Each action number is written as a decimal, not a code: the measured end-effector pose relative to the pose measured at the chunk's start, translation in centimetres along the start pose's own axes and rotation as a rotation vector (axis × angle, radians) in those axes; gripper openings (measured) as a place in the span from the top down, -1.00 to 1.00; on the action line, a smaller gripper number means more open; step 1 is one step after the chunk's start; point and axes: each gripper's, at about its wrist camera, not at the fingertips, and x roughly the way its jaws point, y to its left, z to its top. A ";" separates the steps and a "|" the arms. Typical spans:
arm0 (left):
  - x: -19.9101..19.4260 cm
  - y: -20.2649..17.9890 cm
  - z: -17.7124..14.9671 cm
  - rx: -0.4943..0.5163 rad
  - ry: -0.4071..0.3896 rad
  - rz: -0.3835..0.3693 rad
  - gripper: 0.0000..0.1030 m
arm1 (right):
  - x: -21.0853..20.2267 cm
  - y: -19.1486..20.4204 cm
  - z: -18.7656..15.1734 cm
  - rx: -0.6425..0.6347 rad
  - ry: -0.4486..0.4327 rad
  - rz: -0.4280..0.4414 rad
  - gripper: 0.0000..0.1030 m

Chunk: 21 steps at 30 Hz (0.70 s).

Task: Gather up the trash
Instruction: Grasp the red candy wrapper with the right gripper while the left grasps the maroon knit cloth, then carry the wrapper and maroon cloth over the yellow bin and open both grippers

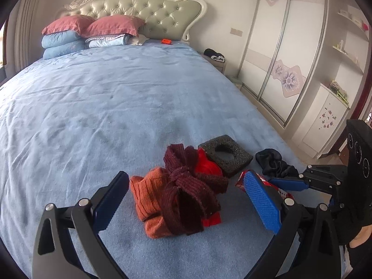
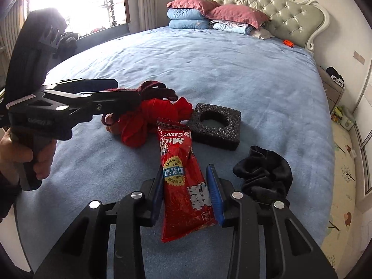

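Note:
A red milk-candy wrapper (image 2: 183, 181) lies on the blue bed. My right gripper (image 2: 187, 176) has a finger on each side of it, close to its edges but not pressing it; part of the wrapper (image 1: 284, 193) shows behind my fingers in the left wrist view. A black foam block (image 2: 217, 125) with a round hole lies just beyond it, also in the left wrist view (image 1: 226, 153). My left gripper (image 1: 188, 188) is open wide above a bundle of orange, maroon and red knitwear (image 1: 176, 197), not touching it.
A crumpled black cloth (image 2: 264, 174) lies right of the wrapper. Pillows (image 1: 93, 34) and a small orange object (image 1: 166, 41) sit by the headboard. A wardrobe (image 1: 286, 53) and nightstand (image 1: 216, 60) stand right of the bed (image 1: 104, 97). A window (image 2: 76, 2) is at the left.

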 end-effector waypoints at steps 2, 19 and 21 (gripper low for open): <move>0.4 0.0 0.2 -0.006 0.005 0.009 -0.71 | -0.3 -0.3 -0.1 0.011 -0.002 0.005 0.32; -2.5 -0.4 -0.1 -0.037 -0.073 -0.008 0.50 | -2.1 -1.5 -0.7 0.082 -0.040 0.053 0.32; -3.4 -1.1 0.0 -0.022 -0.082 -0.015 0.50 | -3.0 -1.4 -0.8 0.080 -0.055 0.054 0.32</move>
